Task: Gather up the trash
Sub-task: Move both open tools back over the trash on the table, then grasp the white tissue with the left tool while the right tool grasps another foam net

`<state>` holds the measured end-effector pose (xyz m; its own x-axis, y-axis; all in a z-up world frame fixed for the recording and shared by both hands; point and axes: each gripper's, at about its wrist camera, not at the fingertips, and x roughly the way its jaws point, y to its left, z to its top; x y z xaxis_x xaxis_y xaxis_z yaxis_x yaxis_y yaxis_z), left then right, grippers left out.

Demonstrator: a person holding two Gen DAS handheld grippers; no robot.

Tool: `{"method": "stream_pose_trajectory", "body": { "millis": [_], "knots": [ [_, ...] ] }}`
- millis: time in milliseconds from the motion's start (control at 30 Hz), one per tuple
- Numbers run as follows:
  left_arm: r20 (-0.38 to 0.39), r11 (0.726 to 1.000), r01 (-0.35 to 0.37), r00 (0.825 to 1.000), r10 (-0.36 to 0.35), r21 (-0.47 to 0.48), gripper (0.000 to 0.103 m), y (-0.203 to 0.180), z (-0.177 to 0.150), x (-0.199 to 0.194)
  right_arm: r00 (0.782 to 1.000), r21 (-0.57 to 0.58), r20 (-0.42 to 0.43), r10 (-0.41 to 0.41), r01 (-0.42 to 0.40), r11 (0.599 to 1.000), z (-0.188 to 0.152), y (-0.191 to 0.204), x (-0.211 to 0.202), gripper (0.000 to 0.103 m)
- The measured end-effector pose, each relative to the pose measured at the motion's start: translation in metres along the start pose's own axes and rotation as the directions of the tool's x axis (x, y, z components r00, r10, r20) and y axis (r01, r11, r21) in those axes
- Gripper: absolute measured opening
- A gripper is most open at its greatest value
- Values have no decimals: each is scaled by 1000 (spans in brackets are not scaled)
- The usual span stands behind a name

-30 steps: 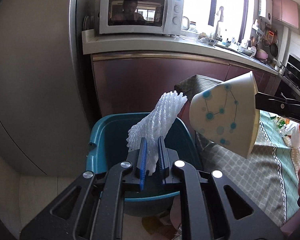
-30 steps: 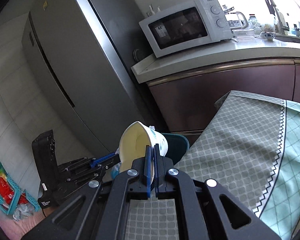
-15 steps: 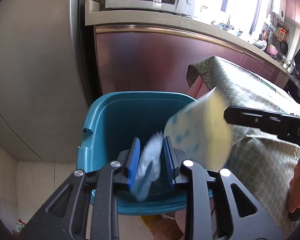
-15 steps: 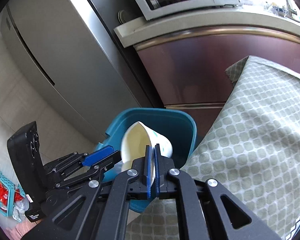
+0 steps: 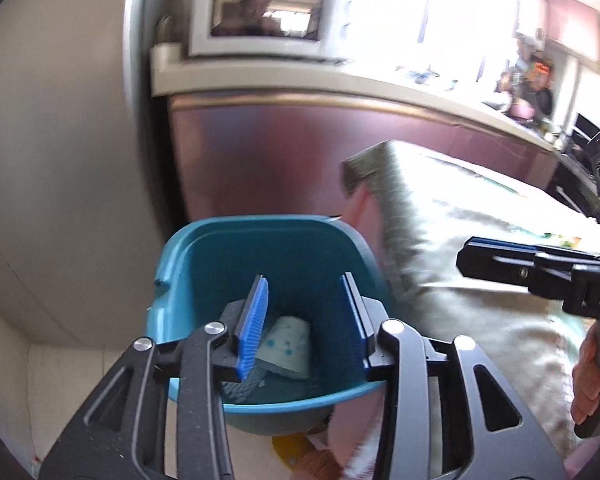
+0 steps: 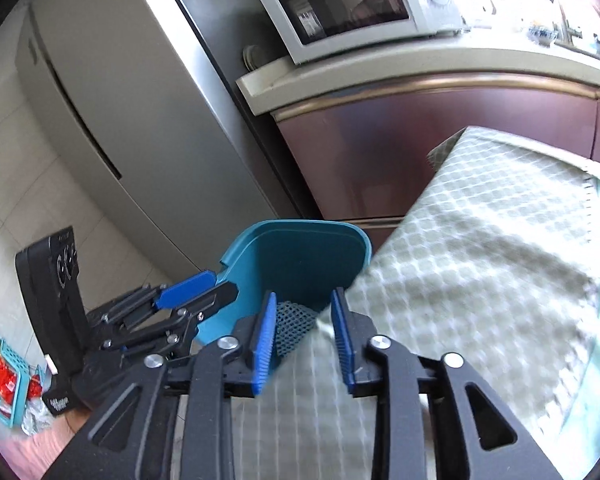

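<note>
Our left gripper (image 5: pixel 306 322) has its jaws spread wide with nothing in them, right over the teal plastic bin (image 5: pixel 204 256). The white dotted paper cup (image 5: pixel 286 344) lies inside on foam netting (image 6: pixel 294 322). Right gripper (image 6: pixel 306 340), jaws apart and empty too, hangs over the checked-cloth desk (image 6: pixel 480 260) edge.

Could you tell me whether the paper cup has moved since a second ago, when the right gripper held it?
Yes. The paper cup has dropped from above the teal bin's rim to its bottom, and the right gripper is now open.
</note>
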<state>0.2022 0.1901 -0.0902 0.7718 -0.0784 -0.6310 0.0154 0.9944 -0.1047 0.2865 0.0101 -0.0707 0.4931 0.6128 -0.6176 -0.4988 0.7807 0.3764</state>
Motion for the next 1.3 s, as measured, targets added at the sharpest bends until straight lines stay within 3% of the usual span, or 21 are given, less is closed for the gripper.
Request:
{"method": "stream_pose_trajectory", "body": {
  "millis": [167, 400, 767, 900, 1000, 1100, 1300],
  "knots": [
    [61, 991, 103, 992, -109, 88, 48, -50, 9, -22, 995, 6, 96, -42, 42, 999, -17, -18, -67, 37],
    [51, 937, 284, 953, -300, 204, 55, -136, 11, -41, 963, 109, 193, -190, 171, 979, -59, -57, -153, 39],
    [-76, 837, 462, 884, -461, 295, 61, -265, -16, -36, 858, 316, 249, -449, 366, 875, -122, -123, -256, 51],
    [-108, 822, 494, 868, -484, 283, 65, -286, -22, -24, 815, 395, 234, -530, 418, 818, -139, -146, -277, 54],
    [-128, 827, 498, 867, -482, 261, 65, -295, -22, -10, 792, 441, 221, -570, 440, 782, -151, -162, -289, 55],
    [-144, 829, 503, 864, -482, 243, 65, -300, -20, 0, 791, 475, 207, -576, 433, 766, -164, -174, -295, 56],
    [-179, 840, 496, 867, -465, 220, 64, -313, -19, 18, 824, 505, 194, -532, 381, 774, -174, -185, -286, 60]
  ]
}}
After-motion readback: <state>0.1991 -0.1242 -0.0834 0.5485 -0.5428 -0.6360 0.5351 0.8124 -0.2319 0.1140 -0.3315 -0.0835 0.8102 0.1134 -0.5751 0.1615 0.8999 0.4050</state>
